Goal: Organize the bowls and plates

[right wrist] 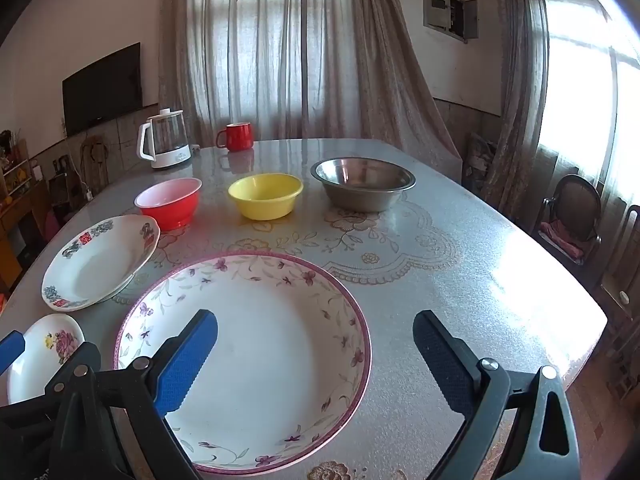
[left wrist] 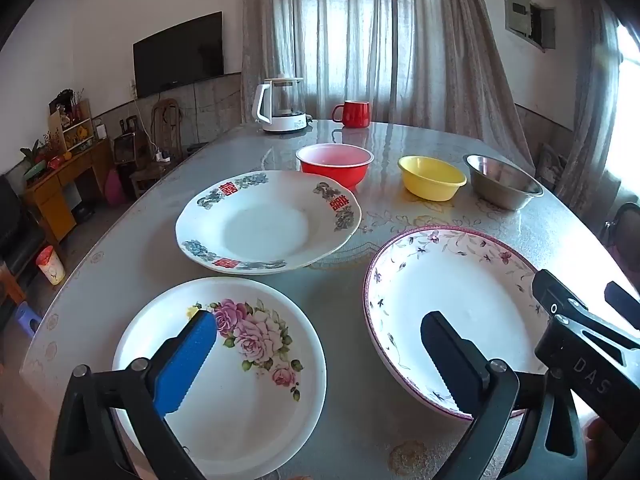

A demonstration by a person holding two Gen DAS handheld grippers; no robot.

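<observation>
Three plates lie on the table: a rose-print plate (left wrist: 240, 376) at the near left, a pink-rimmed floral plate (left wrist: 452, 304) at the near right, and a white plate with red characters (left wrist: 268, 220) behind them. Farther back stand a red bowl (left wrist: 334, 164), a yellow bowl (left wrist: 432, 178) and a steel bowl (left wrist: 502, 186). My left gripper (left wrist: 320, 344) is open and empty, hovering between the rose plate and the floral plate. My right gripper (right wrist: 316, 344) is open and empty above the floral plate (right wrist: 256, 344). The right view also shows the red bowl (right wrist: 170, 202), yellow bowl (right wrist: 266, 196) and steel bowl (right wrist: 362, 184).
A white kettle (left wrist: 280, 106) and a red mug (left wrist: 354, 114) stand at the table's far edge. Curtains hang behind. A chair (right wrist: 568, 216) stands to the right of the table. A cabinet and TV are at the left wall.
</observation>
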